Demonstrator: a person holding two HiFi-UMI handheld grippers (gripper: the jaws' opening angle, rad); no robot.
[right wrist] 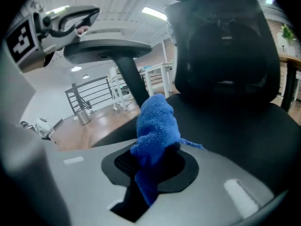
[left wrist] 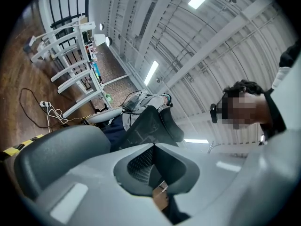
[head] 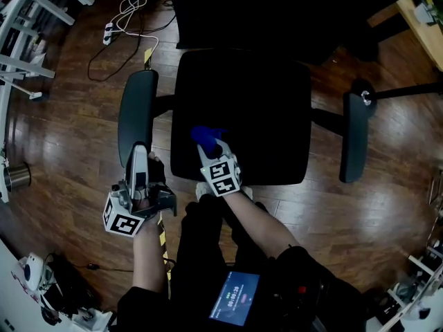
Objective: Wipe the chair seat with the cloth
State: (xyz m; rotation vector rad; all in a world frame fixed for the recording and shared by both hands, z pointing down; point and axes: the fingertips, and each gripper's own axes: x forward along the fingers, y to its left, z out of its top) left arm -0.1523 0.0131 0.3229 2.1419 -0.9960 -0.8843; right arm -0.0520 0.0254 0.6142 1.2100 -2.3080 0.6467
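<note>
Nearest, at lower left, my left gripper [head: 140,152] has its jaws pressed together on nothing, beside the armrest [head: 136,106]. Mid-frame, my right gripper [head: 210,149] pinches the blue cloth [head: 204,135] over the chair seat [head: 263,109], front-left part.

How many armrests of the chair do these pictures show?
2. The left armrest stands beside the seat at the left of the head view. The right armrest stands beside it at the right. None seems hidden.

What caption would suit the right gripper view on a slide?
Right gripper grips a blue cloth over the black chair seat, backrest ahead.
</note>
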